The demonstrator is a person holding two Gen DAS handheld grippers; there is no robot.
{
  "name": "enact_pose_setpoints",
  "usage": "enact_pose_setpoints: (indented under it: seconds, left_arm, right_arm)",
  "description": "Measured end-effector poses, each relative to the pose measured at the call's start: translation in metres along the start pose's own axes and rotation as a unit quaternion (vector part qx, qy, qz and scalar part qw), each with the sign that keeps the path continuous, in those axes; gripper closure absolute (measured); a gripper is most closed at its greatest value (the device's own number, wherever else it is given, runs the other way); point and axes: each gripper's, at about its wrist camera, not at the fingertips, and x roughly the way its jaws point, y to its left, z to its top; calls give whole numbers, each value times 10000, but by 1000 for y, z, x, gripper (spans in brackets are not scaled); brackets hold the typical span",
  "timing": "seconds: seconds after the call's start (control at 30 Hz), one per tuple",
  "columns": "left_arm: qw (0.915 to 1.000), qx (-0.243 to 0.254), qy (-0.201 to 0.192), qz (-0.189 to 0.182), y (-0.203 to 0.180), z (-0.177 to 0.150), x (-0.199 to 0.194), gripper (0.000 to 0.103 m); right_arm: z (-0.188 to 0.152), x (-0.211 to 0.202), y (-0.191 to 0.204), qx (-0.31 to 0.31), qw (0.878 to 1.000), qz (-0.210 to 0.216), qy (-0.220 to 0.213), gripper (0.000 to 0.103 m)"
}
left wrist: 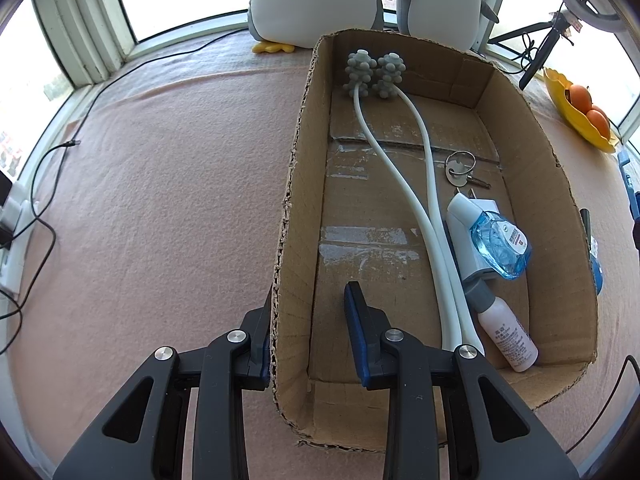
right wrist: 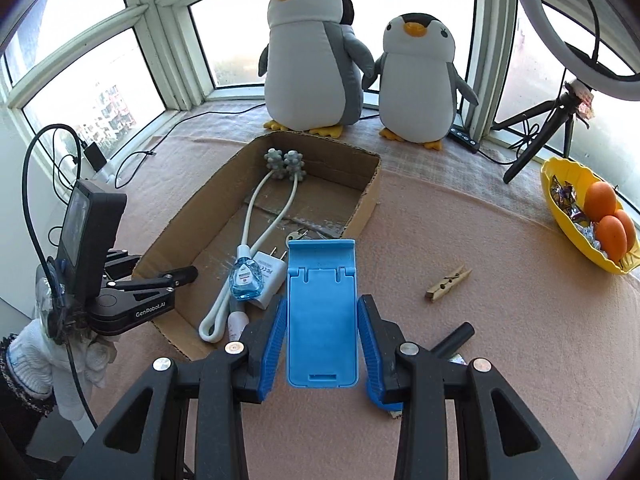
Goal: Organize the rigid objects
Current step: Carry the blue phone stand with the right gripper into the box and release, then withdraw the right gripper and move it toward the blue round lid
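Note:
A cardboard box [left wrist: 496,92] [right wrist: 368,204] lies on the pink cloth. It holds a white massager with grey knobbly heads [left wrist: 376,70] [right wrist: 285,164], keys [left wrist: 460,168], a white plug adapter [right wrist: 269,276], a blue eye-drop bottle [left wrist: 500,246] [right wrist: 246,280] and a small white bottle [left wrist: 506,334]. My left gripper [left wrist: 310,300] straddles the box's left wall, fingers apart on either side, and it also shows in the right wrist view [right wrist: 176,278]. My right gripper [right wrist: 322,312] has a blue phone stand [right wrist: 322,320] between its fingers, with small gaps at both pads.
A wooden clothespin [right wrist: 448,283] and a black cylinder [right wrist: 454,340] lie on the cloth right of the stand. A yellow bowl of oranges and sweets [right wrist: 560,216] sits far right. Two plush penguins [right wrist: 312,52], a tripod [right wrist: 536,136] and cables [left wrist: 48,184] line the window.

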Motion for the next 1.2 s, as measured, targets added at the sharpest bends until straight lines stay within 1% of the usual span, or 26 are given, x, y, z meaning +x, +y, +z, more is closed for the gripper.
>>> enact_pose_setpoints:
  seconds: [0.3, 0.57, 0.7, 0.83, 1.03, 1.2]
  left_arm:
    - [10000, 6, -6, -44, 2, 0, 0, 74]
    - [10000, -1, -9, -48, 2, 0, 1, 74]
    - [10000, 7, -9, -43, 2, 0, 1, 74]
    - [10000, 18, -14, -40, 1, 0, 0, 74]
    - [10000, 35, -18, -35, 0, -1, 0, 74]
    - [10000, 79, -40, -21, 0, -1, 0, 74]
  right_arm:
    - [4, 26, 42, -205, 9994, 254, 152, 70]
    - [2, 37, 56, -323, 9987, 271, 273, 70]
    - [3, 35, 56, -309, 9989, 238, 259, 69]
    - [5, 32, 55, -277, 9990, 231, 246, 63]
    - [5, 21, 51, -189, 9993, 255, 183, 63]
    - [5, -5, 45, -64, 9998, 211, 27, 63]
